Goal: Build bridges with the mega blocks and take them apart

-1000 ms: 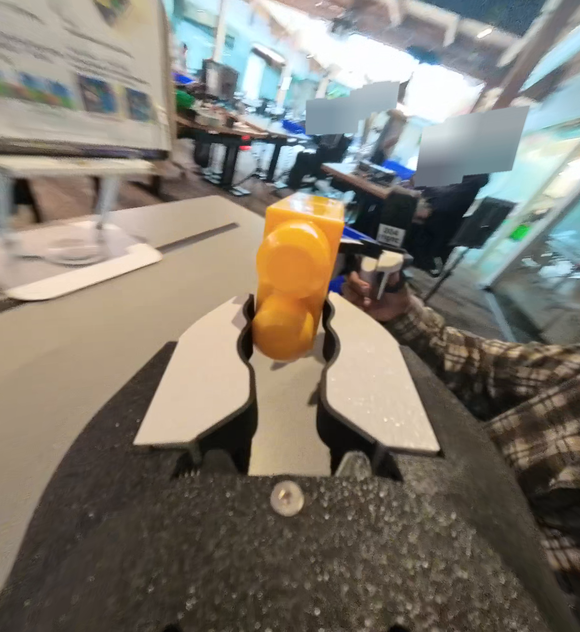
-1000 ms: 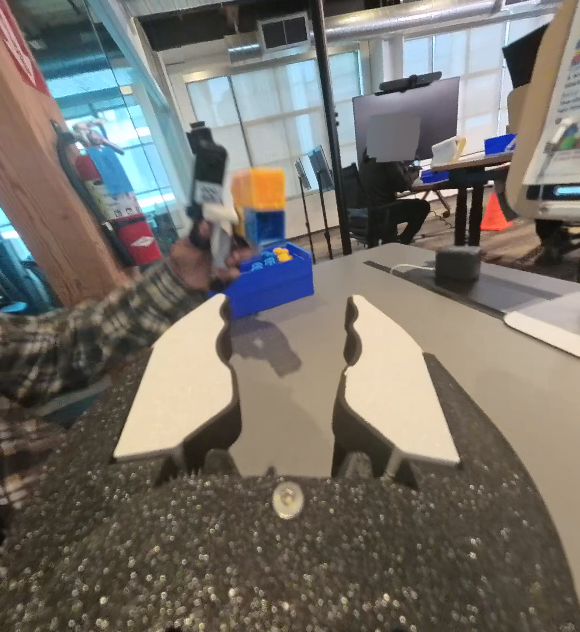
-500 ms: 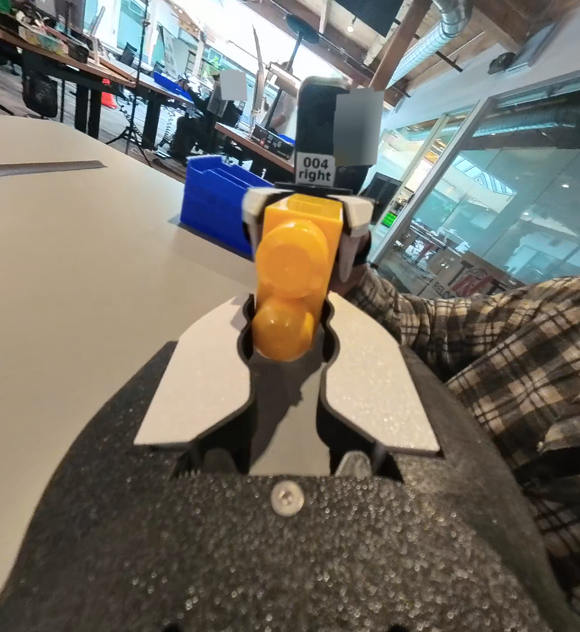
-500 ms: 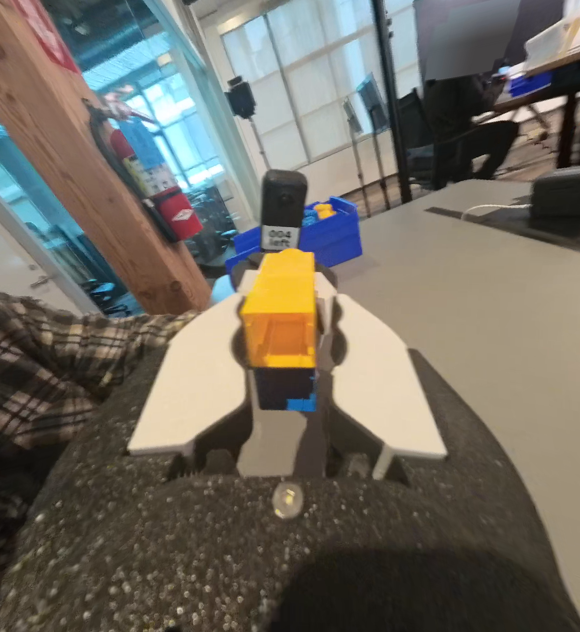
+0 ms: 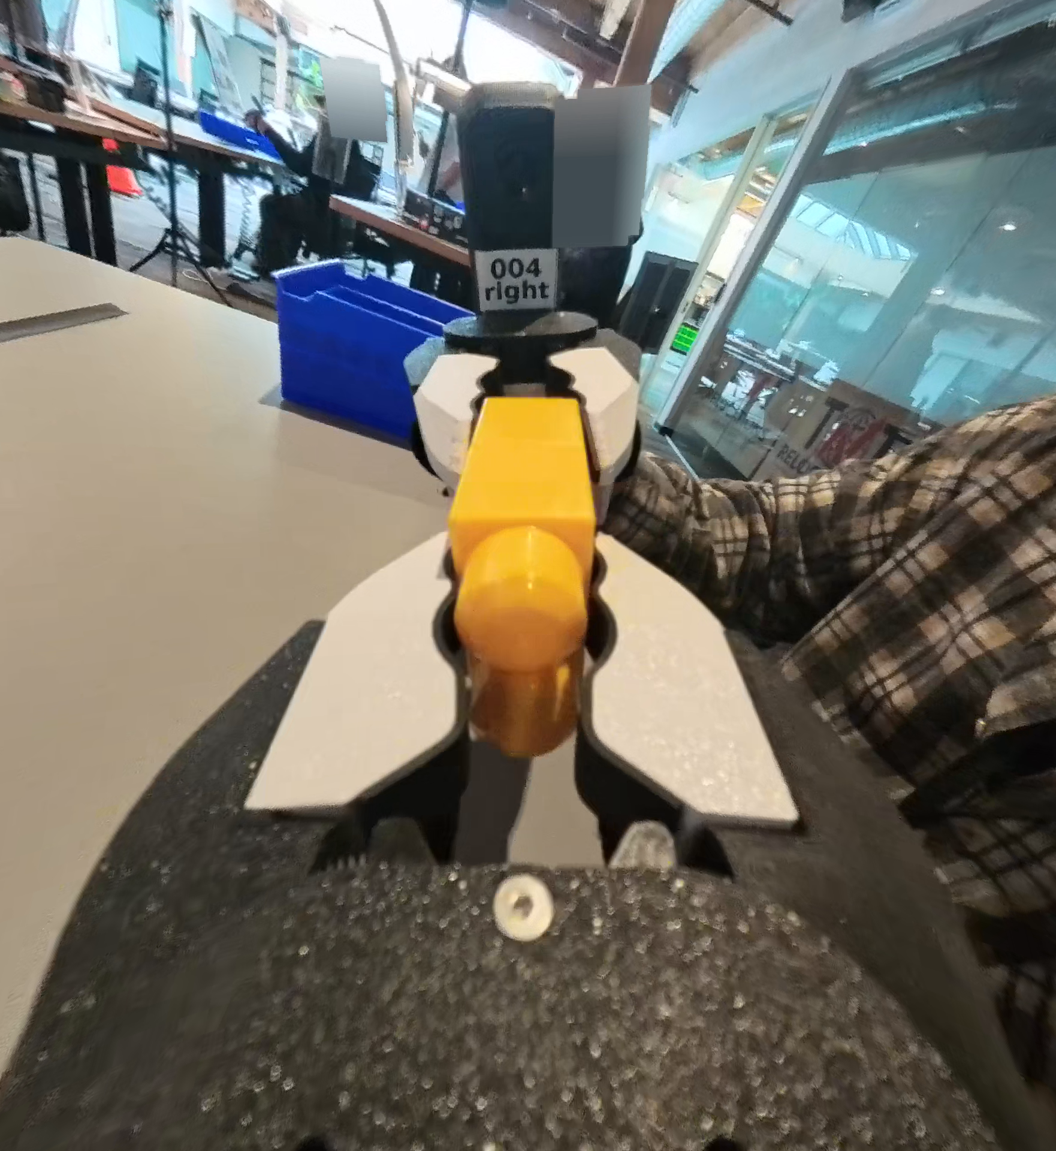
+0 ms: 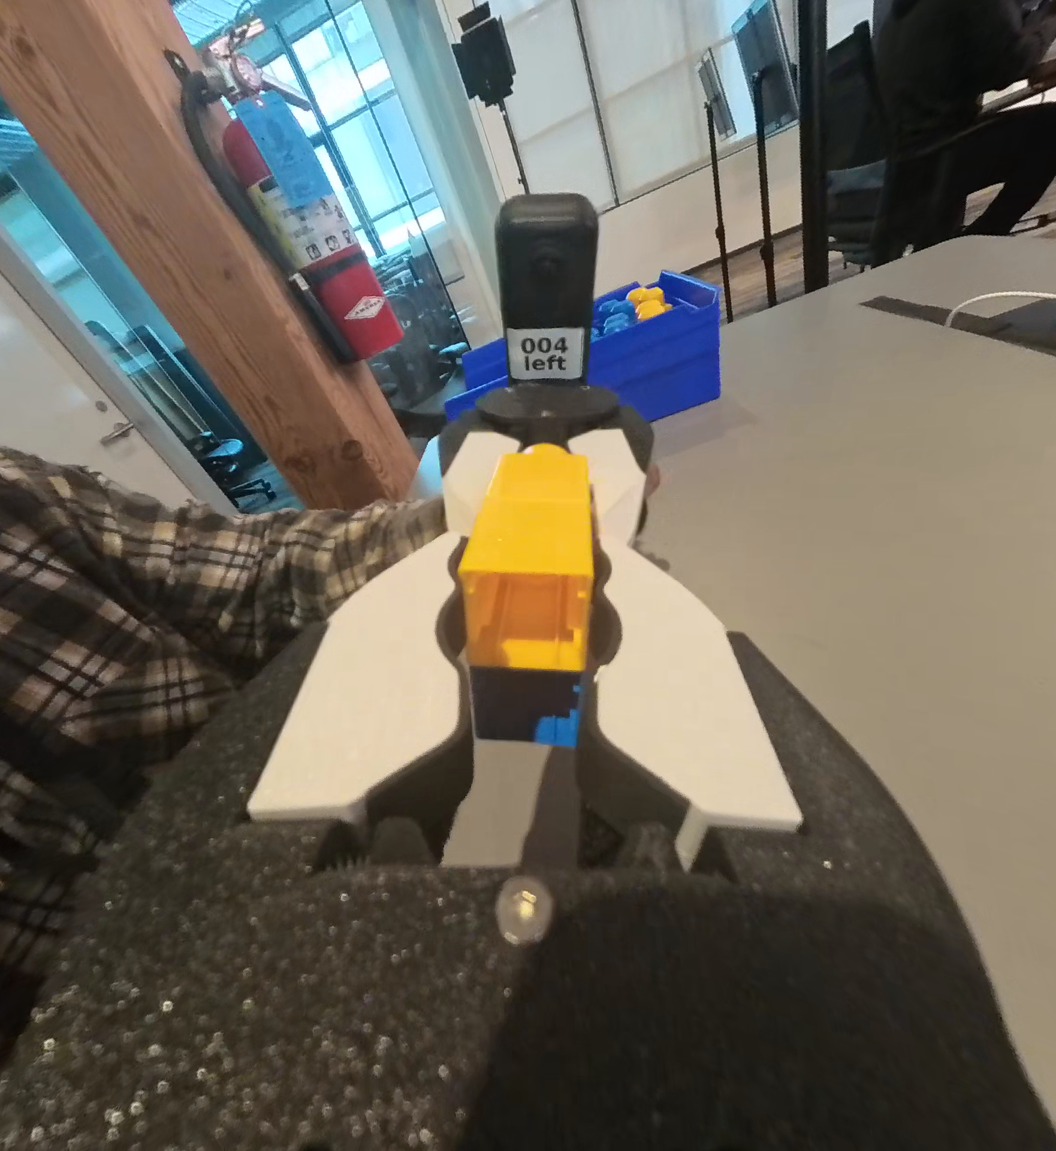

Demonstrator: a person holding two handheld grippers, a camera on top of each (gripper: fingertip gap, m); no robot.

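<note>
A yellow mega block (image 5: 522, 473) is held in the air between both grippers, which face each other. My left gripper (image 5: 522, 560) is shut on its stud end, with two yellow studs pointing at the left camera. My right gripper (image 6: 525, 573) is shut on the other end, where the block's hollow underside (image 6: 525, 616) faces the right camera. A blue block (image 6: 513, 704) sits just under the yellow one between the right fingers; it is hidden in the left wrist view. The right gripper (image 5: 522, 448) and the left gripper (image 6: 544, 486) each show in the other's view.
A blue bin (image 6: 656, 367) with blue and yellow blocks stands at the edge of the grey table (image 6: 886, 498); it also shows in the left wrist view (image 5: 339, 349). Plaid sleeves (image 5: 824, 592) (image 6: 108, 592) lie beside the grippers. A wooden post (image 6: 170, 218) with a fire extinguisher (image 6: 351, 293) stands beyond.
My right gripper was open and apart a second ago; it has come up to the blocks and closed on them. My left gripper has turned toward it, still holding the yellow block.
</note>
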